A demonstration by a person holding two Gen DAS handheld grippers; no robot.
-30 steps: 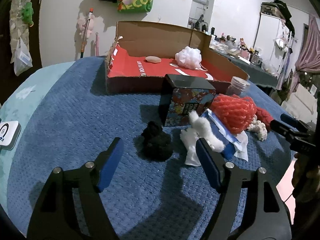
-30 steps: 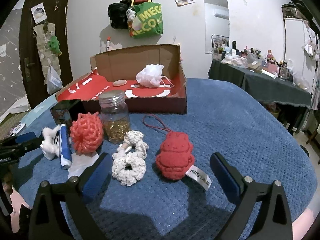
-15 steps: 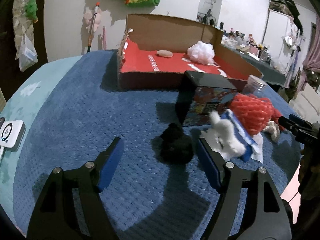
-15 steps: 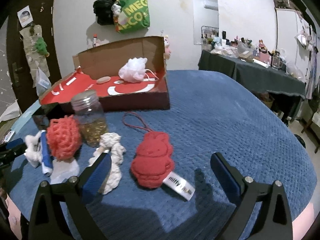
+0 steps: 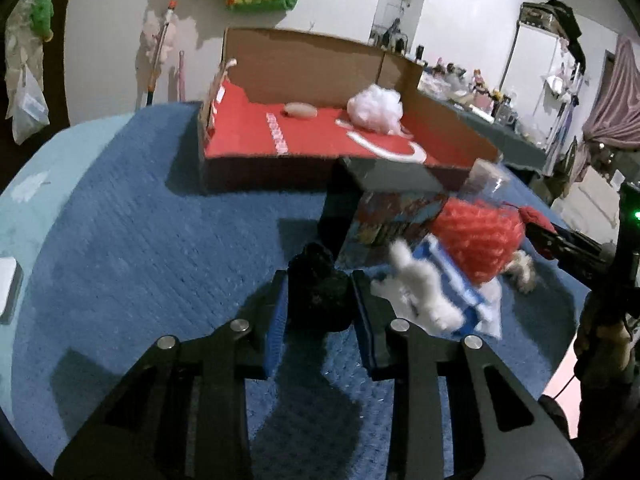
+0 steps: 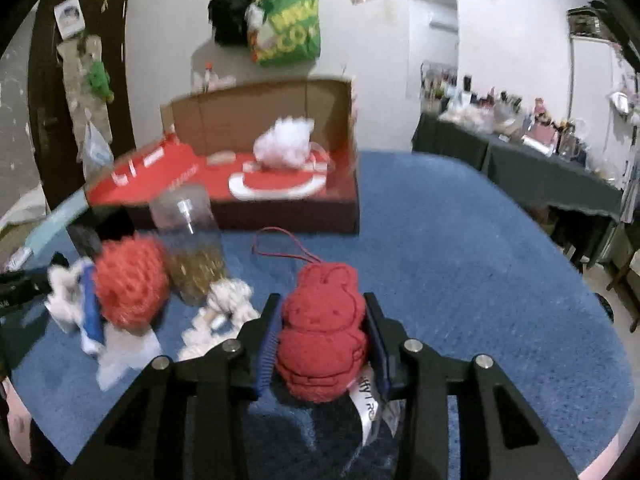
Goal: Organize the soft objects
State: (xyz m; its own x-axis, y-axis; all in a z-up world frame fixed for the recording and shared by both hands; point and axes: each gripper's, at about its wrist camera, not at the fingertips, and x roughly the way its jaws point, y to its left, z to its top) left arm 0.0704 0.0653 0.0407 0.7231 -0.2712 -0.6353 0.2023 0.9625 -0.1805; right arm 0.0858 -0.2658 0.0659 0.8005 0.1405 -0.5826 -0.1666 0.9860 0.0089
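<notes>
My left gripper (image 5: 320, 292) is shut on a black fuzzy soft toy (image 5: 318, 292) on the blue blanket. My right gripper (image 6: 322, 312) is shut on a red plush rabbit (image 6: 322, 332) with a white label and a red cord loop. An open cardboard box with a red floor (image 5: 312, 140) stands at the back and holds a white puff (image 5: 374, 108) and a small beige pad (image 5: 300, 111). A red knitted ball (image 6: 130, 282), a white fluffy toy (image 5: 420, 292) and a white rope ring (image 6: 224, 308) lie between the grippers.
A dark patterned box (image 5: 376, 208) stands in front of the cardboard box. A glass jar with gold contents (image 6: 192, 244) stands beside the red ball. A blue and white packet (image 5: 460, 280) lies under the red ball. A white device (image 5: 8, 292) lies at the blanket's left edge.
Both grippers moved forward and closed, the left on the black toy, the right on the red plush rabbit. Both were open half a second ago.
</notes>
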